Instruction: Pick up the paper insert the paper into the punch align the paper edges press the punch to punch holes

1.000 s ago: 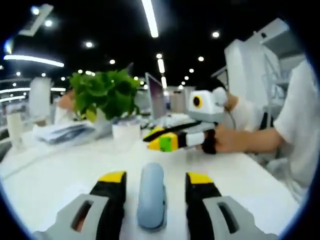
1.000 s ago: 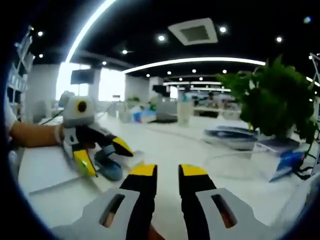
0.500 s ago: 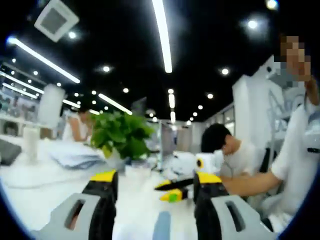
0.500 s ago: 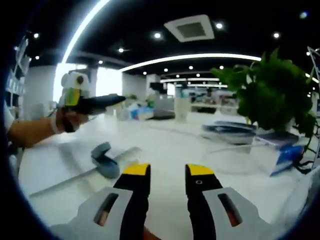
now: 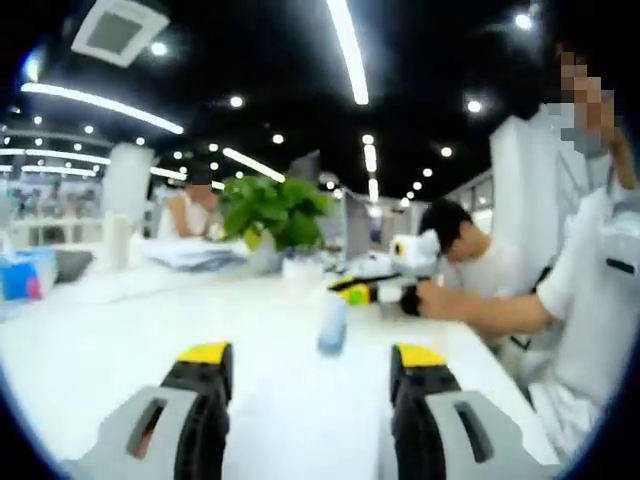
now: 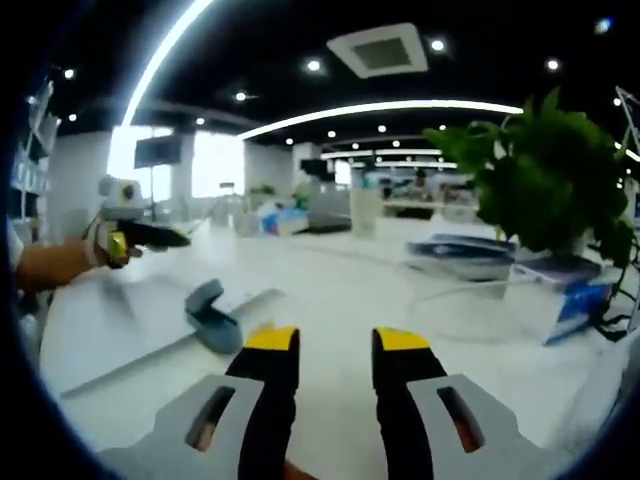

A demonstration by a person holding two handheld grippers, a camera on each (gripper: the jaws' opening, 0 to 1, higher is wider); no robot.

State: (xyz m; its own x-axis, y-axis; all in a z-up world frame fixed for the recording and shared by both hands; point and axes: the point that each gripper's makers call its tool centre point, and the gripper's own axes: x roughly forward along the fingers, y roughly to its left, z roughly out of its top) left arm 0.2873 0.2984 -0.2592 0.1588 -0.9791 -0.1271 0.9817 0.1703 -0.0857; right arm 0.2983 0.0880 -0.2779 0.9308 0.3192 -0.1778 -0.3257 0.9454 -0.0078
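A blue-grey hole punch (image 6: 213,320) sits on the white table at the edge of a white paper sheet (image 6: 140,335). It stands a little ahead of my right gripper (image 6: 336,340), slightly to the left. That gripper's yellow-tipped jaws are open with nothing between them. Further left, a hand holds my left gripper (image 6: 165,238) above the table, away from the punch. In the left gripper view, my left gripper (image 5: 312,355) is open wide and empty. There the punch (image 5: 332,325) lies ahead, and the right gripper (image 5: 350,291) hovers just beyond it.
A potted green plant (image 6: 550,190) stands at the right with a stack of papers (image 6: 465,260), a blue box (image 6: 575,300) and a clear container (image 6: 450,310) nearby. A person in white (image 5: 590,290) sits along the table's side.
My left gripper has lifted off the punch and drawn back, so the punch now lies ahead of it instead of between its jaws. The right gripper's jaws have spread slightly.
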